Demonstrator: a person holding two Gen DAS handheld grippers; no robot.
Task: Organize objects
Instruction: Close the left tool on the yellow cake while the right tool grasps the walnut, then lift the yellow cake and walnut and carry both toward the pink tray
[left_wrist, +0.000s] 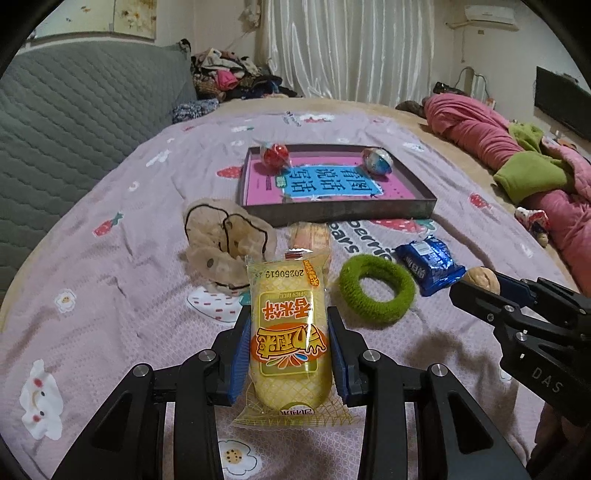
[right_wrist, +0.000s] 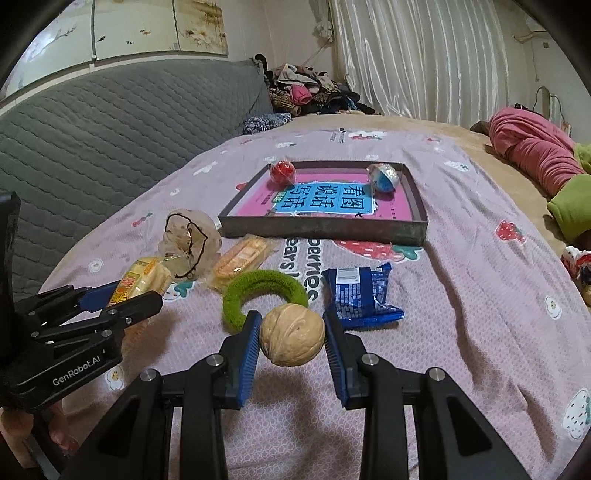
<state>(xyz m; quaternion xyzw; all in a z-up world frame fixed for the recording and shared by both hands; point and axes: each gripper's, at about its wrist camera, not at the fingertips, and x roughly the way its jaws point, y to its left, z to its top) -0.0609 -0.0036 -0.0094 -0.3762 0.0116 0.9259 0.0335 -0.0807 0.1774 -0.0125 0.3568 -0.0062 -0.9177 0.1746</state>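
The bed (left_wrist: 110, 314) fills most of both views, covered with a lilac sheet printed with strawberries and flowers; its far edge and right side are cut off by the round border of the lens. In the upper left of each frame stands a grey quilted headboard (left_wrist: 74, 129). At the right edge lies a pink quilt (left_wrist: 480, 129) with green lining, only partly in view.

In the upper middle of the frames sits a shallow dark tray (left_wrist: 340, 212) with a pink and blue book (left_wrist: 332, 184) lying inside it. In the tray's far corners rest two wrapped balls, a red ball (left_wrist: 275, 155) on the left and a silver-blue ball (left_wrist: 376, 160) on the right.

Below the tray, on the sheet, lie a beige scrunchie (left_wrist: 221, 243) with dark trim, an orange snack packet (right_wrist: 242, 258) that is half hidden in the left wrist view, a green hair ring (left_wrist: 376, 291) and a blue packet (left_wrist: 430, 264). In the right wrist view the near part of the green ring is hidden behind the walnut.

The left gripper (left_wrist: 290, 350) has its jaws clamped on a yellow rice cake packet (left_wrist: 288, 332), at the lower middle of its frame; the packet's bottom seal hangs beneath the jaws. The right gripper (right_wrist: 291, 339) has its jaws clamped on a walnut (right_wrist: 291, 338), raised above the sheet, with its shadow below.
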